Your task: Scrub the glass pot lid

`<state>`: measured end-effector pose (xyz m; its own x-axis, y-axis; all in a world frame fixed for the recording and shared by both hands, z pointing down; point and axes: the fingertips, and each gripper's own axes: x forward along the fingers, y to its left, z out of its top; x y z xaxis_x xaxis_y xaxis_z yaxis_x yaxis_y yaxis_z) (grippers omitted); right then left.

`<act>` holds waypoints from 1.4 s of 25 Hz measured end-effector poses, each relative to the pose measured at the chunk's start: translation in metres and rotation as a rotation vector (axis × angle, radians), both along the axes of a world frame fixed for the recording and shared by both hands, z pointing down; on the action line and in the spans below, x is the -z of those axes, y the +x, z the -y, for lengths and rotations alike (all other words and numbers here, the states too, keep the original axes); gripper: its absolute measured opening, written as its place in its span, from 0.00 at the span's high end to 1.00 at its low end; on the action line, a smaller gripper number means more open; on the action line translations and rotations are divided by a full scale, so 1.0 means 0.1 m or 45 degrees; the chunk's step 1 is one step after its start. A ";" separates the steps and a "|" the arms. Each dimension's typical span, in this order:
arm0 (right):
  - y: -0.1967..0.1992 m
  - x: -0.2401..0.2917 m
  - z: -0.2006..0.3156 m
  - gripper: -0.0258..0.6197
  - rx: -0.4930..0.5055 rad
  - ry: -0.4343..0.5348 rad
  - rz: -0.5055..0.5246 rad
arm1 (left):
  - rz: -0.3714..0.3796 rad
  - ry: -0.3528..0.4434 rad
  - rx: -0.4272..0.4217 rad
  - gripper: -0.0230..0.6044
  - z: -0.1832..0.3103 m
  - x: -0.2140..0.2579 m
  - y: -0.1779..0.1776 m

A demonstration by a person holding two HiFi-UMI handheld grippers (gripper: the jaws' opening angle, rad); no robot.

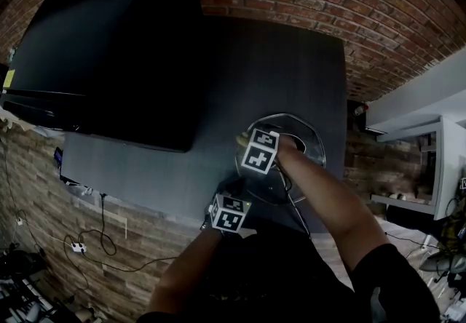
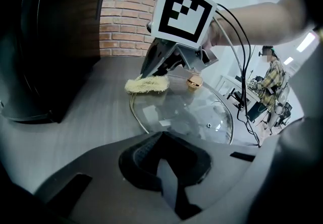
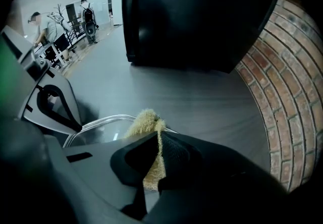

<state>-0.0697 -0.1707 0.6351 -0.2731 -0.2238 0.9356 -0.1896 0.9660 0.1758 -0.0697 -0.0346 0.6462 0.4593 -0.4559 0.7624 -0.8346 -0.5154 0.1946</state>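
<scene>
Jaws: right gripper (image 3: 157,153) clamps the scrubber (image 3: 145,122); left gripper (image 2: 161,140) apparently pins the lid (image 2: 194,113) by its rim (steadying). Scrub in short strokes.

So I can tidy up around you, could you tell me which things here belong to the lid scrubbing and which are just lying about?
In use: glass lid; yellow scrubbing pad, clamped in the right gripper; left gripper, at the lid's rim.
Lying about: large black object on the table; white power strip beside the table.
</scene>
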 end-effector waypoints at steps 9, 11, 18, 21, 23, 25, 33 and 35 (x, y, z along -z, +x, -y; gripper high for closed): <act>0.42 0.04 0.36 0.92 -0.221 0.017 0.054 | 0.008 0.002 0.006 0.91 0.00 0.00 0.00; 0.54 0.04 0.43 0.92 -0.273 0.022 0.060 | 0.015 0.002 0.006 0.91 0.00 0.00 0.00; 1.04 0.05 0.62 0.92 -0.477 0.044 0.074 | 0.020 -0.005 -0.004 0.91 0.00 -0.01 -0.01; 1.26 0.03 0.65 0.92 -0.551 0.053 0.069 | 0.019 -0.008 -0.001 0.91 0.00 -0.02 -0.02; 1.42 0.02 0.65 0.92 -0.602 0.055 0.059 | 0.018 -0.010 -0.001 0.91 0.01 -0.02 -0.03; 1.59 0.01 0.63 0.92 -0.654 0.054 0.053 | 0.018 -0.003 -0.001 0.91 0.01 0.00 -0.04; 2.17 -0.03 0.43 0.92 -0.803 0.046 0.036 | 0.006 0.006 0.012 0.91 0.05 -0.03 -0.04; 2.27 -0.04 0.35 0.92 -0.834 0.039 0.038 | 0.006 -0.002 0.014 0.91 0.05 0.00 -0.04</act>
